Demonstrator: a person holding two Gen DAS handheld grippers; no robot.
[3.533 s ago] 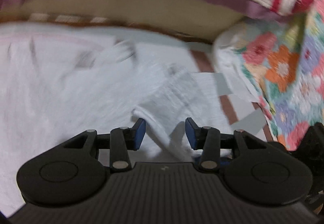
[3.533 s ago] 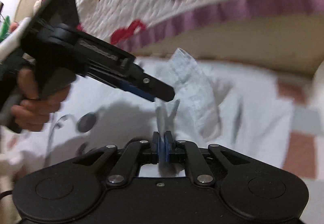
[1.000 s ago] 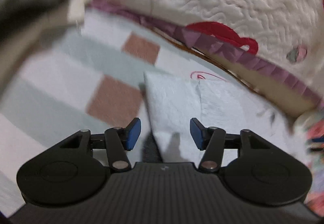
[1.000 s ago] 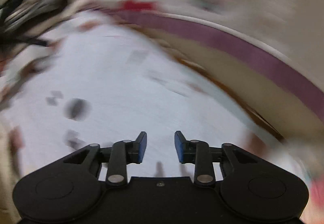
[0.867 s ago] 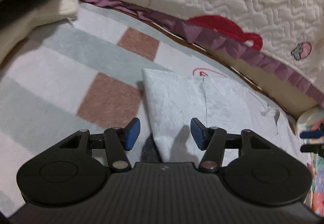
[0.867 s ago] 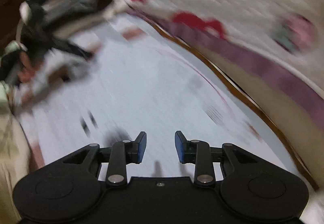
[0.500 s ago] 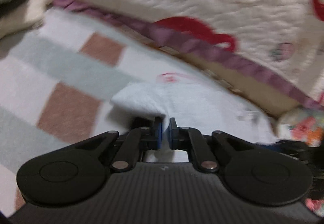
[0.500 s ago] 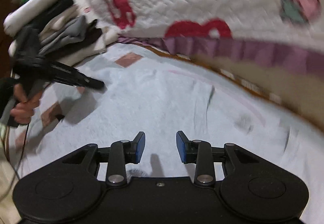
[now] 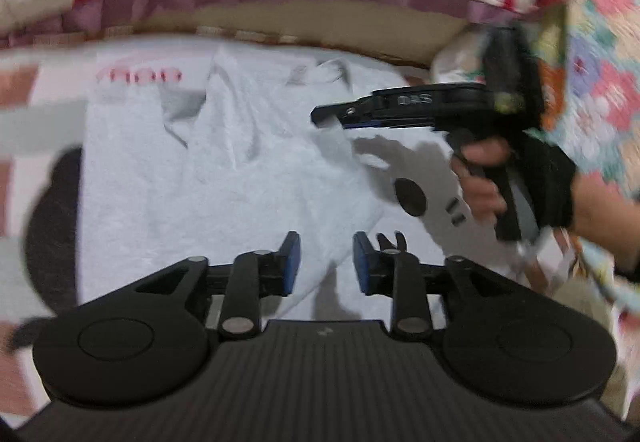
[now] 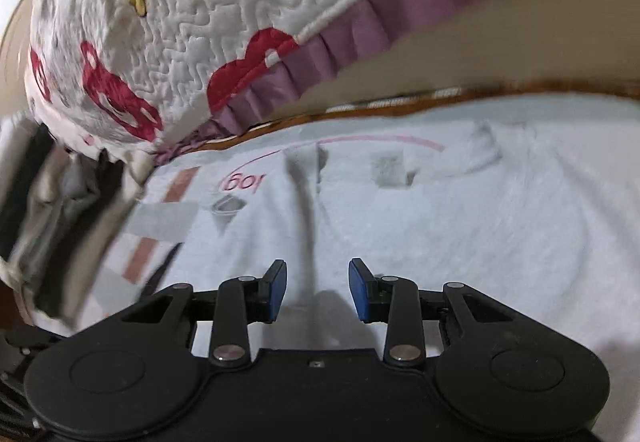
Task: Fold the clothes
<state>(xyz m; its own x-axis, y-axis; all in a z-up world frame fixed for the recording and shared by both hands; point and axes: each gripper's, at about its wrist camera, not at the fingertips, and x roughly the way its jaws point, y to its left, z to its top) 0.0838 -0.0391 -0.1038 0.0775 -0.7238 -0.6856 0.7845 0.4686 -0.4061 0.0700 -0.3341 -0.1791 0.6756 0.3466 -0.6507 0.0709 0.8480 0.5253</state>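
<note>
A: L gripper [image 9: 322, 259]: our jaws have just been opening, now apart w/ nothing pinched; a fold of the white garment [image 9: 224, 170] lies under the gap, pads not pressing it. R gripper [image 10: 316, 290]: jaws apart too, empty, hanging just over the cloth.

B: So we've let go. Where's the garment?

A: Spread on the checked blanket [image 10: 160, 226], near the quilted cover [image 10: 168, 26] w/ the purple ruffle. In the L view we also see the R gripper side-on, tip low over the rumpled right part of the cloth, hand [image 9: 486, 182] on its handle.

B: Step?

A: We'd say between folds: one flap laid over, both tools free. Next we prob. need a fresh grip on an edge w/ each gripper, then carry it across evenly; the middle is bunched, so smoothing first may help.

B: Which way does it lie?

A: Long axis seems to run side to side along the ruffle in the R view; a seam or fold line crosses it, running toward us. Can't tell which end is the collar; too blurry.
</note>
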